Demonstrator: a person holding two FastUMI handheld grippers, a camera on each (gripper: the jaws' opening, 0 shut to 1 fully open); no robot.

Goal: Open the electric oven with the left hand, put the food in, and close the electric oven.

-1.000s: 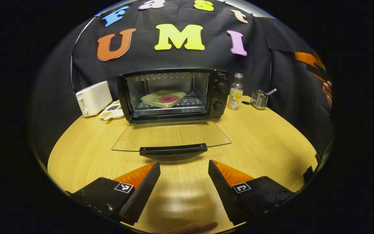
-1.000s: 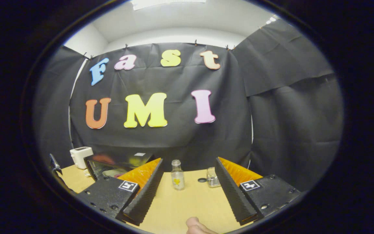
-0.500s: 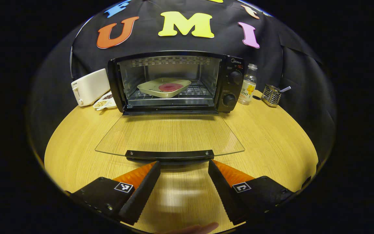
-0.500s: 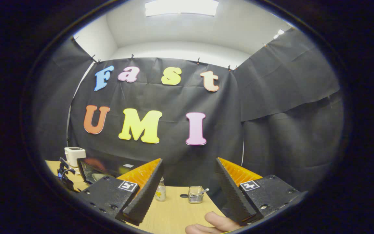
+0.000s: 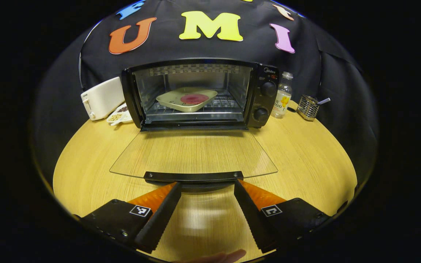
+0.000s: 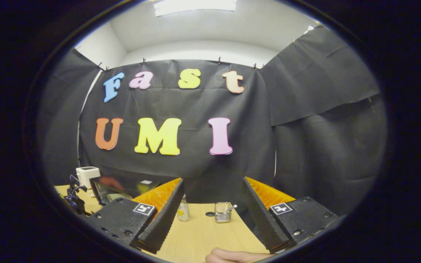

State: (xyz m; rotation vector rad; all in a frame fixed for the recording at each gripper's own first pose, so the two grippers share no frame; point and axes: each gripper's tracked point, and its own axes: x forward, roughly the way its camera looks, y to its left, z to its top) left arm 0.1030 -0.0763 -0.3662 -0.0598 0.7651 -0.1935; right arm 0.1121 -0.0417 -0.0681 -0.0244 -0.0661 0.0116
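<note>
The black electric oven [image 5: 199,95] stands at the back of the round wooden table, its glass door [image 5: 194,153] folded flat down toward me. Inside on the rack rests a cream tray with a round red piece of food [image 5: 194,98]. The door's black handle [image 5: 193,177] lies just beyond my left gripper [image 5: 207,186], which is open and empty, its fingertips beside the handle's two ends. My right gripper [image 6: 212,184] is raised high, open and empty, looking at the booth wall; the oven [image 6: 122,186] shows low at its left.
A white toaster [image 5: 102,98] and a small dish of seeds [image 5: 120,115] stand left of the oven. A clear bottle [image 5: 281,95] and a wire holder [image 5: 308,106] stand to its right. Bare wood table [image 5: 305,157] surrounds the door.
The left gripper has moved forward until its fingertips reach the door handle. The right gripper has tilted up and down a little, staying open.
</note>
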